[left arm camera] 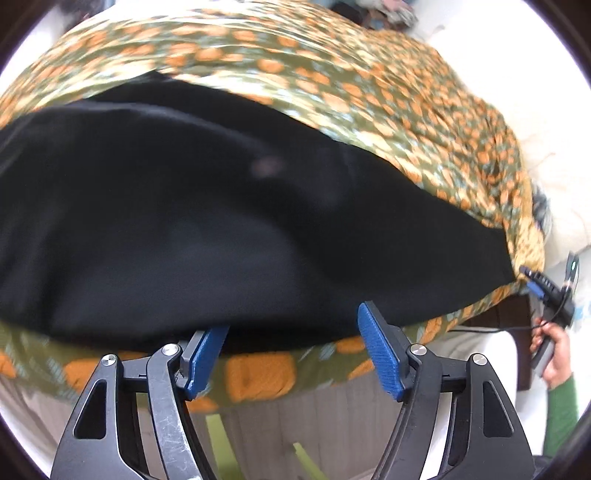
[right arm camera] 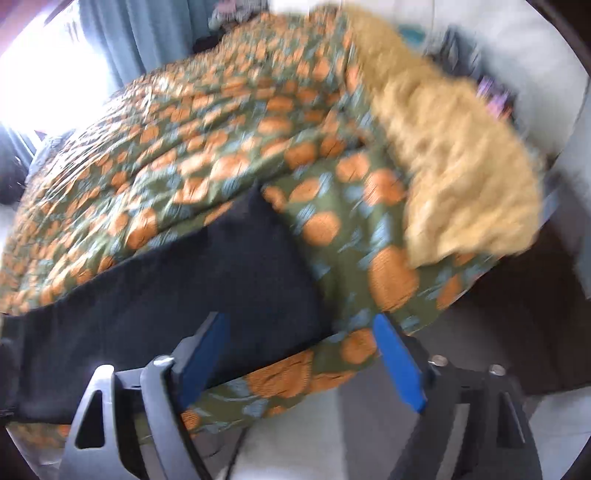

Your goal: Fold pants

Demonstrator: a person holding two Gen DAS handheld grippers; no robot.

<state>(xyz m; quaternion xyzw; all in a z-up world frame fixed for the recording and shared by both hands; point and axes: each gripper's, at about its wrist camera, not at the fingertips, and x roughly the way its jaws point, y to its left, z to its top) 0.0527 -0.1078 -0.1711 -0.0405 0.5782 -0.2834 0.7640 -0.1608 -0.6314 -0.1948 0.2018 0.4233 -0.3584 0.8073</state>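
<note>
Black pants (left arm camera: 207, 221) lie spread across a bed covered by an olive quilt with orange spots (left arm camera: 332, 85). My left gripper (left arm camera: 291, 325) is open at the pants' near edge, its blue pads apart and holding nothing. In the right wrist view the pants (right arm camera: 192, 280) end in a corner on the quilt (right arm camera: 221, 140). My right gripper (right arm camera: 299, 339) is open over that near corner, empty. The right gripper also shows in the left wrist view (left arm camera: 546, 291), held in a hand at the bed's right corner.
A tan fuzzy blanket (right arm camera: 454, 162) lies on the bed's right side. A bright window and blue curtains (right arm camera: 122, 33) stand behind the bed. The person's green sleeve (left arm camera: 561, 406) is at the right. Pale floor lies below the bed's edge.
</note>
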